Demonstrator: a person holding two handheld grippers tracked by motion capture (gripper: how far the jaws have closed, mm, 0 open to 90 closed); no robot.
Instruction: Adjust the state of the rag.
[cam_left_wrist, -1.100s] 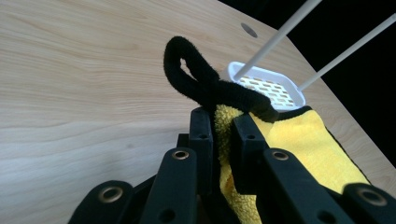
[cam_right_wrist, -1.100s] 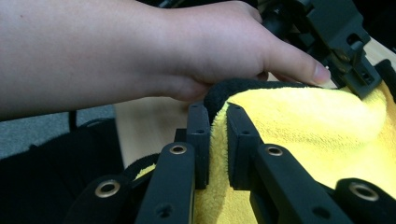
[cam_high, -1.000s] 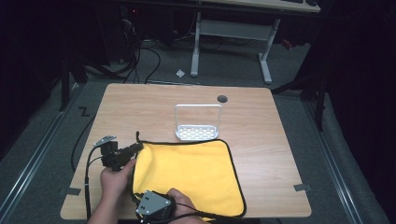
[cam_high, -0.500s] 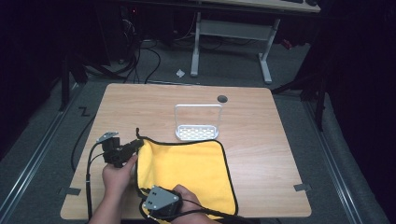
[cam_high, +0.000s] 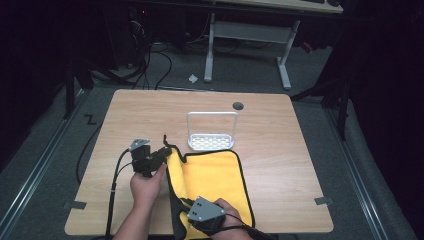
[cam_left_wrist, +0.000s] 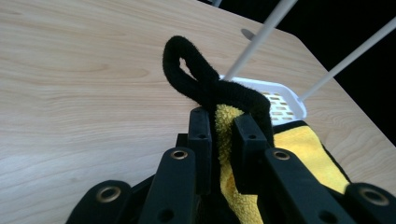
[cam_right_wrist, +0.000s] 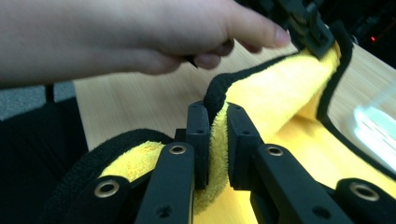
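From the high view, one yellow microfibre cloth (cam_high: 212, 175) with a black trim lies on the pale wood-grain tabletop (cam_high: 280, 135), its left edge raised. The left hand-held gripper (cam_high: 161, 156) pinches the far corner and the right hand-held gripper (cam_high: 186, 204) the near edge. One white perforated rack (cam_high: 211, 131) with a wire hoop stands just behind.

In the left gripper view, both jaws clamp fluffy yellow pile under a looped black hem (cam_left_wrist: 205, 79).

In the right gripper view, the jaws squeeze the cloth's trimmed edge (cam_right_wrist: 217, 140); the left hand (cam_right_wrist: 140, 32) is above.
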